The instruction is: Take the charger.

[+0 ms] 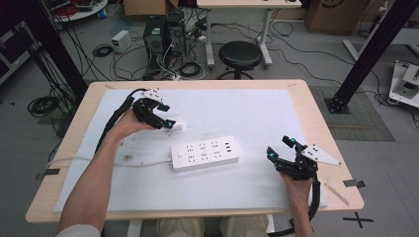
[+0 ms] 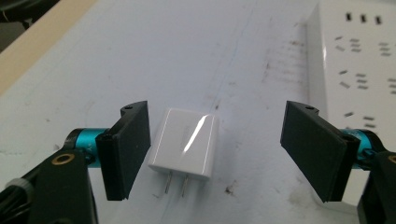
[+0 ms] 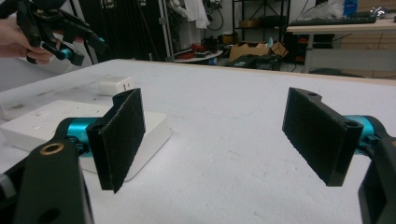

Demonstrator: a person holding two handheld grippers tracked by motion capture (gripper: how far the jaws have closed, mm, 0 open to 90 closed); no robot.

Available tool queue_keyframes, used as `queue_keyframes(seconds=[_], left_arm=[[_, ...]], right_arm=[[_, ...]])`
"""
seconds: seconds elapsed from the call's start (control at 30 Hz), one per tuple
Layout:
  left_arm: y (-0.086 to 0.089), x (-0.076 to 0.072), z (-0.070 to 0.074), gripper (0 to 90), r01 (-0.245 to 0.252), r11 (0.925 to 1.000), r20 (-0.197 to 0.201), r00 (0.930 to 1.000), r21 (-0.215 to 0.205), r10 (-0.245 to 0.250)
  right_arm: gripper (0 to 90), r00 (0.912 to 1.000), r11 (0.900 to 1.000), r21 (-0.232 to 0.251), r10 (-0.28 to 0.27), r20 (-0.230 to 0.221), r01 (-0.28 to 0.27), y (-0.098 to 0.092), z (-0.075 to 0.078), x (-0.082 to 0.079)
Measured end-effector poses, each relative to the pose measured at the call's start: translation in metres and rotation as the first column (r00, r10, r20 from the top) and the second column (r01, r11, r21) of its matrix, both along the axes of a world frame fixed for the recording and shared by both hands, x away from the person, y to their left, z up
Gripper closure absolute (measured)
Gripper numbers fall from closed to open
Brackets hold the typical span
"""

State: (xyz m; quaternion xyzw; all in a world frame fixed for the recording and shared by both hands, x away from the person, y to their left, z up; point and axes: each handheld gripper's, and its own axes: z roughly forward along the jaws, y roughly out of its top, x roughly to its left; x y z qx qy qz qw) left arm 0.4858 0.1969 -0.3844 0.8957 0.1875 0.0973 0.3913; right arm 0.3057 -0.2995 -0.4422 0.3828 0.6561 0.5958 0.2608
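Note:
A small white plug-in charger lies flat on the white mat, prongs toward the camera, between the jaws of my left gripper. The left pad sits close beside the charger and the right pad stands well away, so nothing presses on it. From above, the left gripper hovers over the charger just above the left end of a white power strip. My right gripper stands open near the table's right front, its jaws holding nothing, right of the strip.
A white mat covers most of the wooden table. The strip's white cord runs off to the left edge. Beyond the table stand a black stool, computer towers and floor cables.

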Motion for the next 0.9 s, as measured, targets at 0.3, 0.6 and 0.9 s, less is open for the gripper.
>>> queue_keyframes(seconds=[0.3, 0.6, 0.9], left_arm=[[-0.003, 0.013, -0.022, 24.3, -0.017, 0.9992, -0.017, 0.9997, 0.036, 0.017], [-0.006, 0.021, -0.038, 24.5, -0.014, 0.9995, -0.046, 0.9988, 0.029, 0.015], [-0.014, 0.024, -0.049, 24.9, -0.01, 0.9995, -0.057, 0.9983, 0.03, 0.012]], right_arm=[[21.6, 0.9999, 1.0, -0.013, 0.003, -0.015, -0.003, 0.002, 0.0, 0.001], [21.6, 0.9999, 1.0, -0.02, 0.007, -0.008, -0.007, 0.002, 0.0, 0.002], [21.6, 0.9999, 1.0, -0.015, 0.005, -0.014, -0.005, 0.003, 0.0, 0.002]])
